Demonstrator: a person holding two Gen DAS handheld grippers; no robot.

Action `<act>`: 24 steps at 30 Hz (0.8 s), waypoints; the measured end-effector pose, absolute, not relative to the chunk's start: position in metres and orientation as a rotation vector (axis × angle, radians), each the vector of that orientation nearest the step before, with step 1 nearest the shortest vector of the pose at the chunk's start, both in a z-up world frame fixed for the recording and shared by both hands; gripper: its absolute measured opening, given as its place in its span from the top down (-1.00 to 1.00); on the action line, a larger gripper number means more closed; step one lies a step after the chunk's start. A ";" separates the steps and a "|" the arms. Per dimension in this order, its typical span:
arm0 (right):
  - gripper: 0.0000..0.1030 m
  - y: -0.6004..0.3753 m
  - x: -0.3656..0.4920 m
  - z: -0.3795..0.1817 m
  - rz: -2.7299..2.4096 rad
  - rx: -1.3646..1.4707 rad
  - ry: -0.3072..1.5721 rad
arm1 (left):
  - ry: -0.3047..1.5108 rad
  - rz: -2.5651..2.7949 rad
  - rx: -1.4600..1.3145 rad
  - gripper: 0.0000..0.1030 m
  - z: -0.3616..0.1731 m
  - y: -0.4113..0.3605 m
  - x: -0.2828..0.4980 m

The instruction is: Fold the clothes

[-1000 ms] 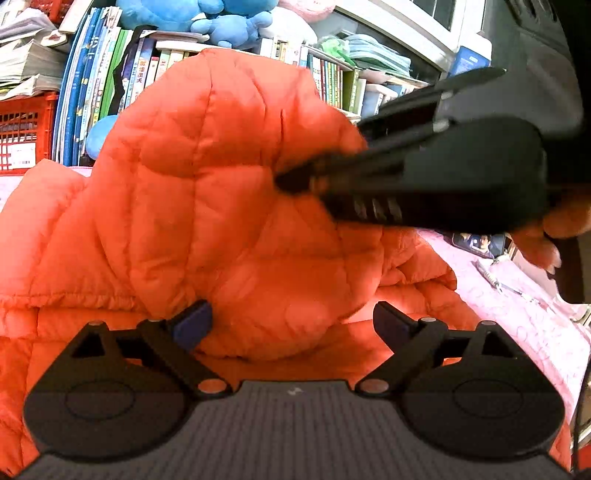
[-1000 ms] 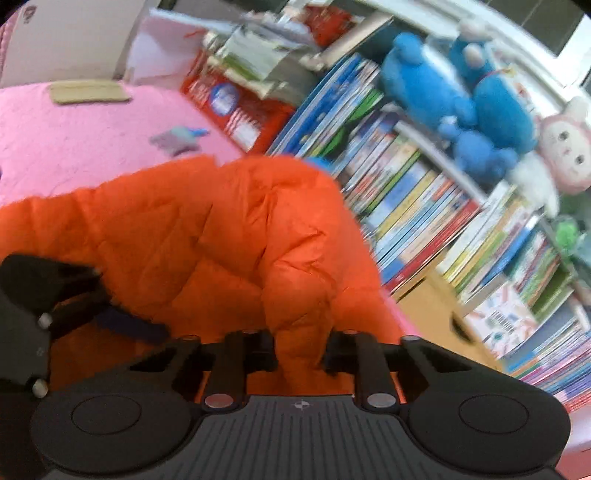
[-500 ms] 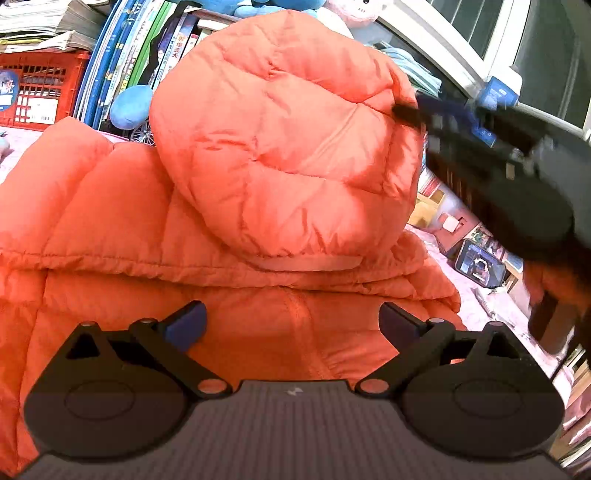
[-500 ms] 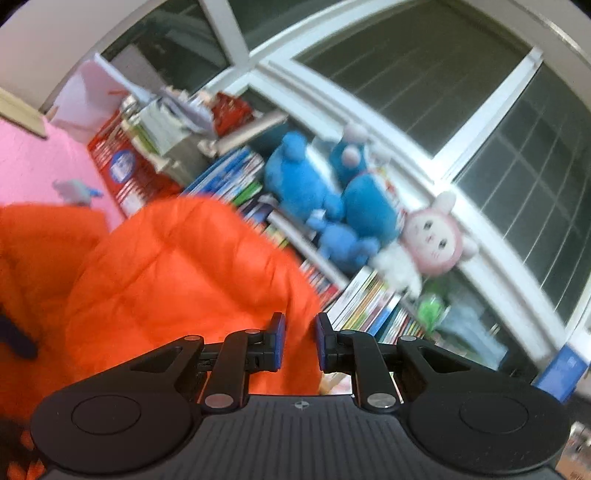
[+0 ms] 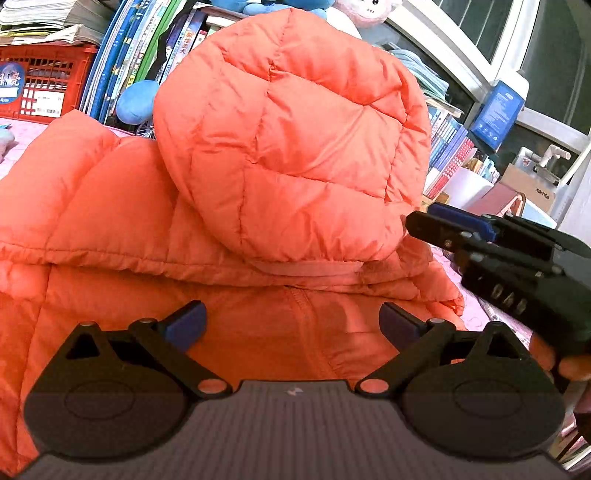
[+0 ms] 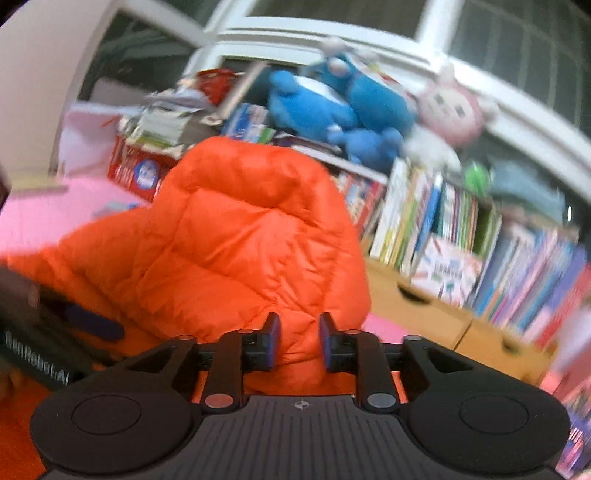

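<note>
Jacket (image 5: 258, 184): one puffy orange jacket lies on the pink cover (image 6: 37, 218). Its body is spread flat and its one hood (image 6: 251, 236) stands up above it, round and full.

Two tongs show. The left tongs (image 5: 291, 325) hang over the flat body of the jacket, just in front of the hood. Their two blue pads are wide apart. Nothing is between them but the jacket far below.

The right tongs (image 6: 297, 341) are at the right edge of the hood. Their two blue pads are a little way apart and have just been opening. A bit of the hood shows in the gap, but the pads do not squeeze it. From the left view the right tongs (image 5: 436, 225) sit just beside the hood's edge, and a hand (image 5: 569, 365) holds them.

Behind the jacket is a long row of books (image 6: 443, 221), too many to count. On top of the books sit two blue plush toys (image 6: 332, 107) and one pink plush toy (image 6: 450, 110). To the left of the hood stands one red crate (image 5: 40, 81) with a stack of papers (image 5: 44, 18) on it. One blue box (image 5: 496, 110) stands to the right of the hood, up by the window (image 6: 517, 48).
</note>
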State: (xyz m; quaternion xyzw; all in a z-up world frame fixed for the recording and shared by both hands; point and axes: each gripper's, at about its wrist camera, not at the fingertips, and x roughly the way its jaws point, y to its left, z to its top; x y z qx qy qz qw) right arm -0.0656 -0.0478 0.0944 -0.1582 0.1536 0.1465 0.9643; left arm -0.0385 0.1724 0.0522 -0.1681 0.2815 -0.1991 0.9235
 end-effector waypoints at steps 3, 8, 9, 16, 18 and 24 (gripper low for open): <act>0.39 -0.061 -0.062 0.102 0.322 -0.214 0.350 | 0.534 -0.381 -0.414 -0.96 0.056 0.187 -0.045; 0.36 -0.080 -0.053 0.104 0.435 0.028 0.434 | 0.480 -0.389 -0.587 -1.00 0.071 0.220 -0.051; 0.36 -0.085 -0.049 0.101 0.475 0.113 0.463 | 0.488 -0.440 -0.657 -1.00 0.072 0.227 -0.047; -1.00 -0.127 -0.019 0.075 0.756 0.859 0.625 | 0.563 -0.824 -1.332 -1.00 0.064 0.267 0.007; -1.00 -0.144 -0.009 0.069 0.816 1.103 0.615 | 0.537 -0.790 -1.365 -1.00 0.069 0.277 0.019; -1.00 -0.172 0.034 0.044 0.762 1.495 0.717 | 0.589 -0.704 -1.513 -1.00 0.050 0.281 0.051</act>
